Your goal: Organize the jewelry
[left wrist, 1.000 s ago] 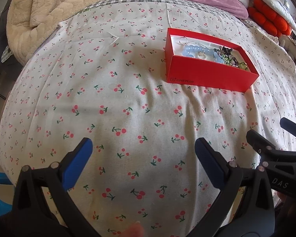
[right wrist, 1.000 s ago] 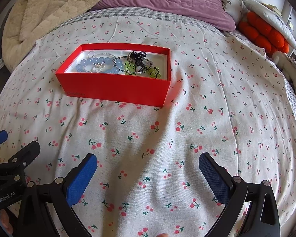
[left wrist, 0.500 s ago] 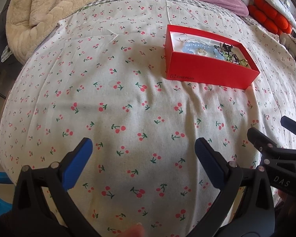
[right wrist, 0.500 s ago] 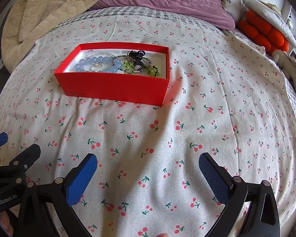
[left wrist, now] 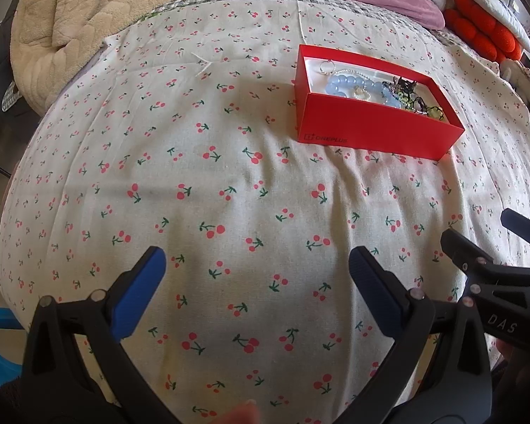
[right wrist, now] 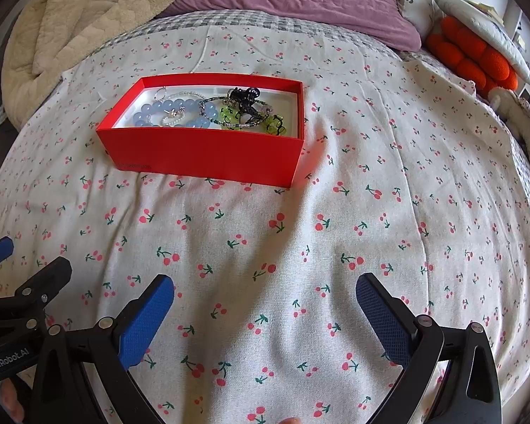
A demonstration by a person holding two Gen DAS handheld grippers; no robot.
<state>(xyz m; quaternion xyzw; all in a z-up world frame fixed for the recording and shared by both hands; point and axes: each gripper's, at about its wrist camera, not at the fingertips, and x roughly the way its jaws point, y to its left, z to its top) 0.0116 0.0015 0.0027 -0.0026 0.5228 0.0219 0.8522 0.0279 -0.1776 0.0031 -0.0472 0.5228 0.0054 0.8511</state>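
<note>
Partly hidden behind red box (right wrist: 208, 155) wall: tangled jewelry (right wrist: 208, 113). Box at eleven o'clock from right claw (right wrist: 265, 293), one o'clock from left claw (left wrist: 256, 265); both gaping, empty.

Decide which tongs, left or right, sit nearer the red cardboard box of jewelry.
Right, narrowly. The right tongs face the red cardboard box almost head-on, slightly to its right. The left tongs sit further to its left, apart. Both are open and empty.
</note>
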